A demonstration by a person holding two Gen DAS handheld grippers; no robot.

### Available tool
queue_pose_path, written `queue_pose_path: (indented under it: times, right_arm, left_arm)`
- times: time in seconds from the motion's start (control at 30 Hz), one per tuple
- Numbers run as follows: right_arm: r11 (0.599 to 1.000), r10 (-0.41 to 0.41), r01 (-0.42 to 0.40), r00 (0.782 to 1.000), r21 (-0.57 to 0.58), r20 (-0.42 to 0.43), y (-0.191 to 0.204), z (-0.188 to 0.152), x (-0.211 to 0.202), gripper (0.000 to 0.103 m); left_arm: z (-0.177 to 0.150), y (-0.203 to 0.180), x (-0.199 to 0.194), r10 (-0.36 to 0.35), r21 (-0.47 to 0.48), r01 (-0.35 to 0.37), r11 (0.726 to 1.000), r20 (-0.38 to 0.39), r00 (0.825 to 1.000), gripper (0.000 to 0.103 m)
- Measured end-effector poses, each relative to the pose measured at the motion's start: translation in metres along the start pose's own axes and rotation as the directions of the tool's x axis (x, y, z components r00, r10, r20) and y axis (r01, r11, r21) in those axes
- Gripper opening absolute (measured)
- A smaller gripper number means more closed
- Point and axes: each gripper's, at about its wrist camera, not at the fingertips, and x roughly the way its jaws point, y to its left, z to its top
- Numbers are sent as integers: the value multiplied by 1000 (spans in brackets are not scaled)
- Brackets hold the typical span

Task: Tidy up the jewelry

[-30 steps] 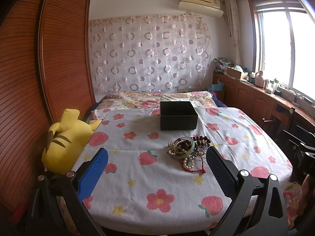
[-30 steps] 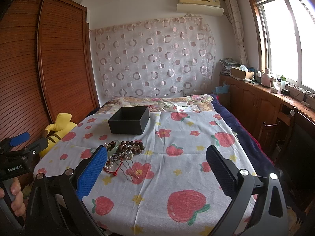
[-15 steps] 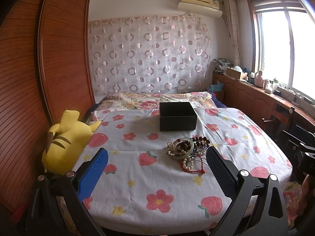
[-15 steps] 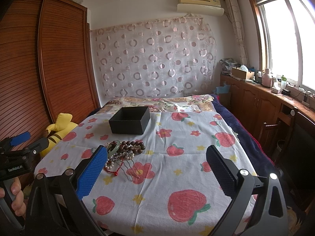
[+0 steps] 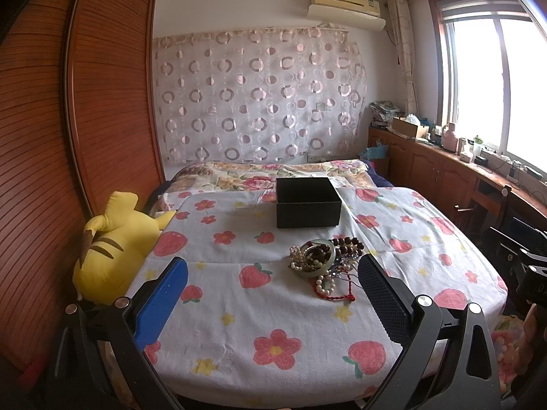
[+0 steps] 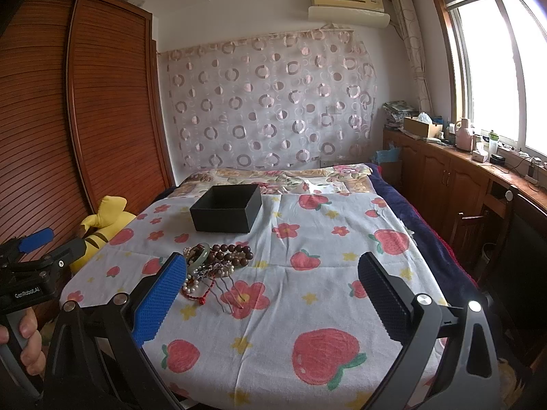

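Bright daylight pouring through the blown-out window (image 5: 495,82), soft shadows, sharp focus, heavy fisheye bending and dark corners.

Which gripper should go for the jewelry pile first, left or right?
Probably left. In its own view the jewelry pile lies between the open fingers of the left gripper, toward the black one. The right gripper is also open, but the pile sits against its blue finger, off-centre.

Bed (image 5: 239,324) under strawberry-print sheet, bearing open black box (image 5: 307,201), tangled jewelry pile (image 5: 323,263) nearer, yellow plush (image 5: 112,242) at edge.
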Motion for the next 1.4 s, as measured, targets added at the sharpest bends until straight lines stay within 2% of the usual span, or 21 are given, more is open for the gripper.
queue_pose_path:
  times: [1.03, 1.23, 1.27, 1.4]
  right_arm:
    - [1000, 1, -1, 1000, 1, 0, 0, 0, 0, 101]
    - [1000, 20, -20, 1000, 8, -13, -1, -2, 3, 101]
    - [1000, 27, -27, 999, 7, -19, 0, -3, 5, 101]
    - [998, 64, -65, 997, -9, -30, -4, -5, 20, 98]
  left_arm:
    - [4, -3, -4, -2, 0, 2, 1000, 2, 1000, 96]
    - [7, -4, -1, -13, -2, 13, 1000, -26, 1000, 96]
    - [10, -14, -4, -15, -1, 15, 1000, -27, 1000, 96]
    - [4, -16, 12, -27, 13, 28, 1000, -67, 997, 96]
